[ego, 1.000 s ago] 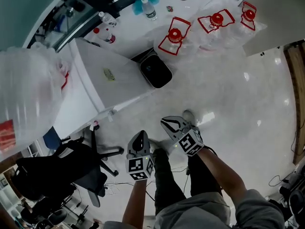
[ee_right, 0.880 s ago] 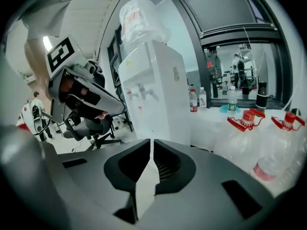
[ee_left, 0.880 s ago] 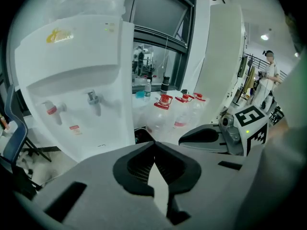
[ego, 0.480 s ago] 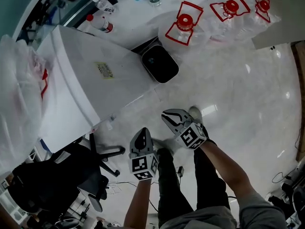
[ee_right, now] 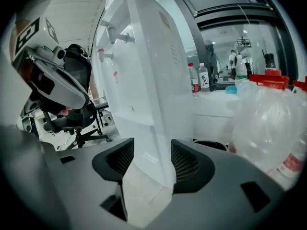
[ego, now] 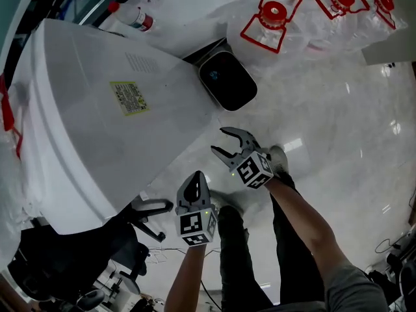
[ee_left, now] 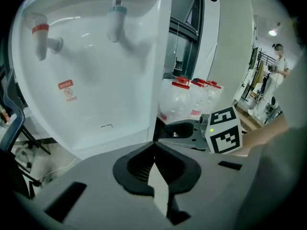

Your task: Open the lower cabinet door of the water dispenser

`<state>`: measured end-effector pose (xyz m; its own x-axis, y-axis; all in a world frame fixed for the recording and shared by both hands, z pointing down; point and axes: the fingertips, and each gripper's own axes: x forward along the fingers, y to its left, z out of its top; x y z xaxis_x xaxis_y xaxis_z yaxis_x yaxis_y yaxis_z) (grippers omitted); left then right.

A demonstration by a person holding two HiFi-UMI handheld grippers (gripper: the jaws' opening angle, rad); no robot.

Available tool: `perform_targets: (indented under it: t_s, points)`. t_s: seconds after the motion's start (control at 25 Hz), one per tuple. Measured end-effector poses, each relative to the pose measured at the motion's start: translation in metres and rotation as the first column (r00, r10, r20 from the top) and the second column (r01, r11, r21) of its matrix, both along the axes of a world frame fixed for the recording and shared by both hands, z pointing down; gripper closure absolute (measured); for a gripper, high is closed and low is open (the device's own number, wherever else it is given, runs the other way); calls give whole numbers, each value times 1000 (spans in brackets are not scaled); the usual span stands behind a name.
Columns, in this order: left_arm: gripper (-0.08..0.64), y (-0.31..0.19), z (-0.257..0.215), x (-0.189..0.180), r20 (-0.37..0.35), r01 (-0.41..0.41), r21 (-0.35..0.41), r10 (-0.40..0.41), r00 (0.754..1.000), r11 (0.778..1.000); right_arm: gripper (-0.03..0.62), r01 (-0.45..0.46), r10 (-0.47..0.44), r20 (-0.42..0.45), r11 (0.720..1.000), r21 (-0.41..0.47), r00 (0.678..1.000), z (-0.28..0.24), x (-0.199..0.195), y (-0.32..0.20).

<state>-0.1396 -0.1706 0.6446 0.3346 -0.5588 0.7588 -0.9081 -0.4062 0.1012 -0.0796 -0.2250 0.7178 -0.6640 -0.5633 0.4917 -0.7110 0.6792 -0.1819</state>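
Note:
The white water dispenser (ego: 110, 116) fills the left of the head view. Its front with a red tap (ee_left: 40, 38) and a blue tap (ee_left: 117, 21) shows in the left gripper view; the lower cabinet door is hidden behind that gripper's body. My left gripper (ego: 194, 188) is shut and empty, a little off the dispenser's base. My right gripper (ego: 228, 144) hangs beside the dispenser's near corner, its jaws opening. In the right gripper view the dispenser's corner edge (ee_right: 152, 109) lines up between the spread fingers (ee_right: 191, 163), well beyond them and untouched.
A black bin (ego: 226, 80) stands against the dispenser's right side. Several large water jugs with red caps (ego: 273, 13) lie on the floor behind it. A black office chair (ego: 71, 252) is at the lower left. My legs and a shoe (ego: 278, 156) are below the grippers.
Both grippers have sunk toward the floor and the dispenser now looms larger. The right gripper's jaws went from shut to spread wide. The left stays shut.

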Motion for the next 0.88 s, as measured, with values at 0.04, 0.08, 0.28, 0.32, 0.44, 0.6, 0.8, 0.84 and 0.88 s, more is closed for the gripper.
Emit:
perform_targets:
  t_s: [0.04, 0.08, 0.28, 0.32, 0.44, 0.6, 0.8, 0.84, 0.88]
  points:
    - [551, -1, 5, -1, 0, 3, -3, -3, 1000, 1000, 365, 0, 0, -4, 1000, 3, 1000, 6, -2, -4]
    - [551, -1, 10, -3, 1, 5, -7, -5, 1000, 1000, 357, 2, -2, -9, 1000, 6, 1000, 12, -4, -9]
    - [551, 1, 29, -5, 14, -11, -29, 11, 1000, 1000, 343, 36, -35, -45, 999, 16, 998, 36, -15, -25]
    - [551, 1, 31, -5, 16, -13, -33, 13, 1000, 999, 339, 49, -48, -53, 999, 20, 997, 38, -18, -27]
    - [551, -2, 36, -7, 21, -12, -41, 13, 1000, 999, 331, 78, -76, -69, 996, 34, 995, 42, -26, -36]
    - [551, -2, 40, -9, 26, -22, -46, 23, 999, 999, 331, 72, -68, -73, 996, 44, 995, 45, -28, -45]
    - [551, -4, 40, -15, 30, -20, -48, 22, 999, 999, 348, 54, -50, -80, 997, 46, 996, 44, -25, -48]
    - [551, -4, 40, -16, 33, -24, -47, 25, 999, 999, 351, 50, -46, -82, 998, 46, 996, 44, -25, -47]
    - [551, -4, 40, -17, 36, -28, -46, 30, 999, 999, 356, 43, -39, -84, 998, 46, 996, 44, -25, -47]
